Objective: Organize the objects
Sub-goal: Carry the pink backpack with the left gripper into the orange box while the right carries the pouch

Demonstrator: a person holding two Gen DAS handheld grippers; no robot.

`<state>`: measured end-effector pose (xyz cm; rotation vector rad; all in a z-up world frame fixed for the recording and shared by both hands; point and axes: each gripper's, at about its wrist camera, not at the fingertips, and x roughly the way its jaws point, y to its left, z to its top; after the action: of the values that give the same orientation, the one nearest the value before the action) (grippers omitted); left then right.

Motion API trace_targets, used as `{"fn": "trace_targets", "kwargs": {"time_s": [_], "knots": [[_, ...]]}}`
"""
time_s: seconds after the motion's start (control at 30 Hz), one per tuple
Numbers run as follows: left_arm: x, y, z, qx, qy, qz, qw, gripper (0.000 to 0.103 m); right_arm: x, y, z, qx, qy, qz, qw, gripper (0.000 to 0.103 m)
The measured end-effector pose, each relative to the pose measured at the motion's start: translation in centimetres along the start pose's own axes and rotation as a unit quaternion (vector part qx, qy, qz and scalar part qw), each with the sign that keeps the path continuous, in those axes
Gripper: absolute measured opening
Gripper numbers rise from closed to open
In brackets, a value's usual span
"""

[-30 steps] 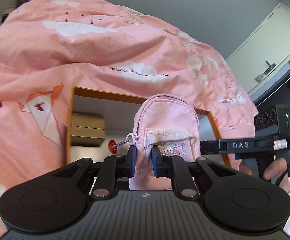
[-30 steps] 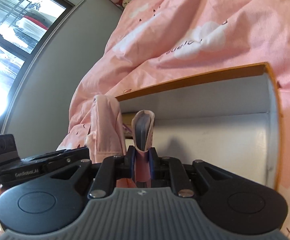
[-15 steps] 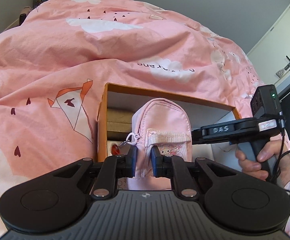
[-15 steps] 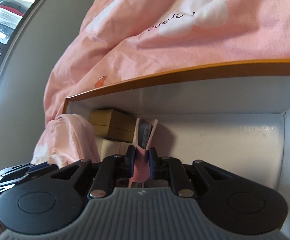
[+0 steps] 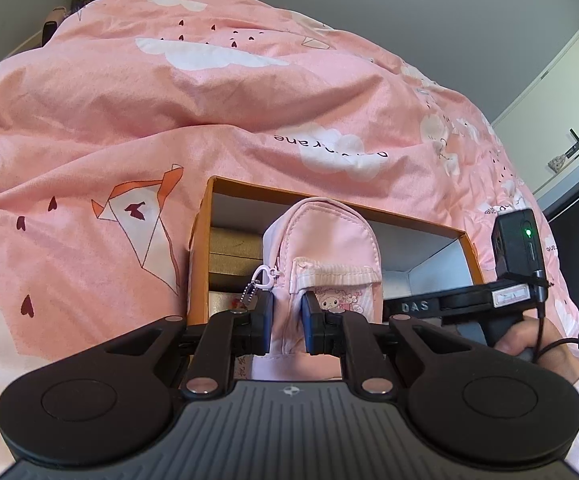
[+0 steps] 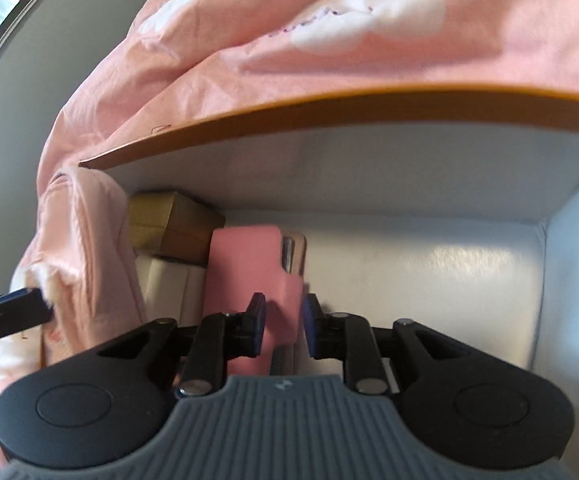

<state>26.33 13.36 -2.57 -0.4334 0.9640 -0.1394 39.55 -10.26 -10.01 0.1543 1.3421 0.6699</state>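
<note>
- Left wrist view: left tool (image 5: 285,322) is clamped on the lower part of a small pink backpack (image 5: 323,256), held upright over the near edge of an orange-rimmed box (image 5: 329,200).
- A heart-shaped zip pull with bead chain (image 5: 259,280) hangs at the backpack's left side, just above the left finger.
- Inside the box, at its left end, a tan carton (image 5: 235,242) lies against the wall.
- The box rests on a bed under a pink duvet (image 5: 169,100).
- Right tool (image 5: 469,302) reaches in from the right, held by a hand (image 5: 529,340).
- Right wrist view (blurred): right tool (image 6: 285,326) has its fingers parted around a pink wallet-like item (image 6: 253,276); the left pad touches it, a gap shows at the right pad.
- The item stands in the box interior (image 6: 429,272), beside the tan carton (image 6: 169,224).
- The backpack (image 6: 85,256) is at the left.
</note>
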Motion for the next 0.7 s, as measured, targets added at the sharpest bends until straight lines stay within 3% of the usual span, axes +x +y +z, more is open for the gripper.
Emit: {"fn": "trace_targets", "kwargs": {"time_s": [0.17, 0.37, 0.53, 0.7], "knots": [[0.3, 0.0, -0.1, -0.007, 0.004, -0.002, 1.0, 0.016, 0.8, -0.9, -0.9, 0.042, 0.033, 0.025, 0.998, 0.013], [1.1, -0.3, -0.2, -0.018, 0.012, -0.013, 0.9997, 0.016, 0.6, -1.4, -1.4, 0.06, 0.032, 0.038, 0.997, 0.009], [3.1, -0.6, -0.5, -0.044, 0.025, -0.031, 0.9982, 0.016, -2.7, -1.5, -1.9, 0.033, -0.012, 0.001, 0.999, 0.01], [5.5, -0.9, -0.9, -0.039, 0.041, -0.009, 0.9983, 0.016, -4.9, -1.2, -2.5, 0.01, -0.04, -0.022, 0.999, 0.01]]}}
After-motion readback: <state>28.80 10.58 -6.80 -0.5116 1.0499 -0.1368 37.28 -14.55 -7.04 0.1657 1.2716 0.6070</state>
